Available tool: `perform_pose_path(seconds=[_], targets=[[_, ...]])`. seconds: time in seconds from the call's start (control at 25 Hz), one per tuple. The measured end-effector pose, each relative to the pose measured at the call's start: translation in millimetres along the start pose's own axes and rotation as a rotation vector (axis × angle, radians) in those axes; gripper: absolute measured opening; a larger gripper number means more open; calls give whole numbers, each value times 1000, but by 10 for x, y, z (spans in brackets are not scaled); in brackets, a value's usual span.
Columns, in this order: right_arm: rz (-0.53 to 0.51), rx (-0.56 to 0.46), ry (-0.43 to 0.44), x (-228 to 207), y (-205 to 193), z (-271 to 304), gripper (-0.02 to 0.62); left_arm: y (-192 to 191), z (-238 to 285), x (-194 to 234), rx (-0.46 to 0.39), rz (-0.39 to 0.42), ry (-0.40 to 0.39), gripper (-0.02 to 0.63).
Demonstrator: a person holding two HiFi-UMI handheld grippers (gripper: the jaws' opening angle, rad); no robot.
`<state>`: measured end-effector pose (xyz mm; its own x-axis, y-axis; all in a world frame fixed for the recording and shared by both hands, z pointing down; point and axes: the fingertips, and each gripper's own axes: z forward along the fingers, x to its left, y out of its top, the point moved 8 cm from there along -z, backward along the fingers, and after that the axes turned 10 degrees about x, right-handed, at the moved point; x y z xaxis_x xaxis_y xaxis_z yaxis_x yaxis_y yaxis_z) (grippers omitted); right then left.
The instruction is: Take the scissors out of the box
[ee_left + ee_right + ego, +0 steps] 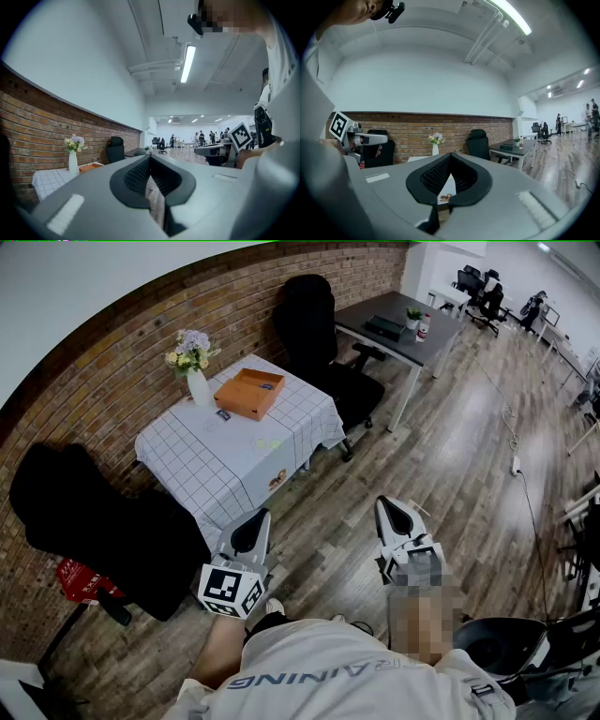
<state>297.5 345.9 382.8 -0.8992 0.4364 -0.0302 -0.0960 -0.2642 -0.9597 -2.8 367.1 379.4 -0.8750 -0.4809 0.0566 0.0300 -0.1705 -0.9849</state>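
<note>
The left gripper (251, 532) and right gripper (398, 518) are pressed together, empty. The box (246, 396) sits well off on the table (211, 460).

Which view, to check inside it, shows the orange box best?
The head view: it looks down into the orange box on the table. The left gripper view catches only a sliver beside the vase; the right gripper view does not show it.
</note>
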Motion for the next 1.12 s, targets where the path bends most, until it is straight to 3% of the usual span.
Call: perform_pose_path(seconds=[0.4,0.68,0.92,1.12], targets=[[34,5,-53,90,39,198,14,32,-23,357,-27,0,0,0],[46,-30,-9,451,48,446,14,-58,-82,765,-16,-54,-33,0],[35,0,-37,750,15,726,14,-225,-163,1172,-1,-97,-59,0],[-3,49,-65,758,109,813,14,-323,-94,1364,21,-161,-81,0]])
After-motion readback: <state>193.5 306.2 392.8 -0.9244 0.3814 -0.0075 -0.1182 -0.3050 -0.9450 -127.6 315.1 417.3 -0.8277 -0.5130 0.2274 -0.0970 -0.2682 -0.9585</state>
